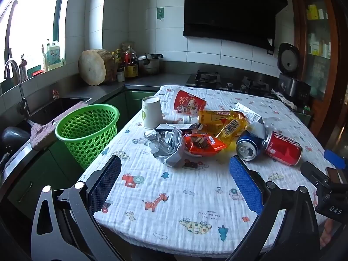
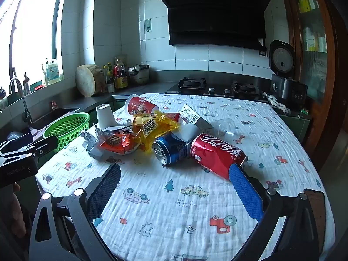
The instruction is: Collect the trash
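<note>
Left claw [image 1: 175,169] spread wide and empty above the cloth-covered counter [image 1: 174,206], right claw [image 2: 175,174] likewise wide and empty, trash pile with red can [image 2: 217,154], blue can [image 2: 169,150], crumpled wrappers [image 1: 167,145] mid-counter, green basket [image 1: 87,130] beside its left edge.

A red cola can [image 2: 217,154] lies on its side in the middle of the counter, touching a dented blue can [image 2: 170,150]. Beside them sit a yellow plastic wrapper [image 2: 156,128], an orange snack bag [image 2: 119,143] and crumpled silver foil [image 1: 167,145]. Behind are a tipped red paper cup [image 1: 188,103] and an upside-down white cup [image 1: 151,112]. A green basket [image 1: 87,130] stands off the left edge.
</note>
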The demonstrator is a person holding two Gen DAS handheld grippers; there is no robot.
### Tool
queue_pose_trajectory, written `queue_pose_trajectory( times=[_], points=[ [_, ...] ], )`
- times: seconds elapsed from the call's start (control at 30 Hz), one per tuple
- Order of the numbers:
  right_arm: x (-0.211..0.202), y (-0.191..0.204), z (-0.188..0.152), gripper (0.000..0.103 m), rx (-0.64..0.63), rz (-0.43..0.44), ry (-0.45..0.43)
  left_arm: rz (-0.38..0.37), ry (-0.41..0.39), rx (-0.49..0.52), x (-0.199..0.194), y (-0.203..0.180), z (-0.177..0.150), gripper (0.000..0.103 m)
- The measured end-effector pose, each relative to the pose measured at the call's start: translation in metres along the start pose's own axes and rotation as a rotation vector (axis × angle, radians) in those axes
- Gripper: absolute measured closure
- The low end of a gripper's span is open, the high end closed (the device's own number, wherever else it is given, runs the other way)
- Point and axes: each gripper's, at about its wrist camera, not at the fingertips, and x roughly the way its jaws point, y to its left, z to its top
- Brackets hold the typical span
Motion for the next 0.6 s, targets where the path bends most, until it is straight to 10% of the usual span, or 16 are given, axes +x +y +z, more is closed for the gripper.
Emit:
queue_pose_trajectory(
  times=[0.6],
  points=[
    [0.0004,0.0015,-0.0002,0.006,0.001,-0.001,0.005,0.012,-0.01,-0.032,0.001,0.0058,-0.0018,0.005]
  ],
)
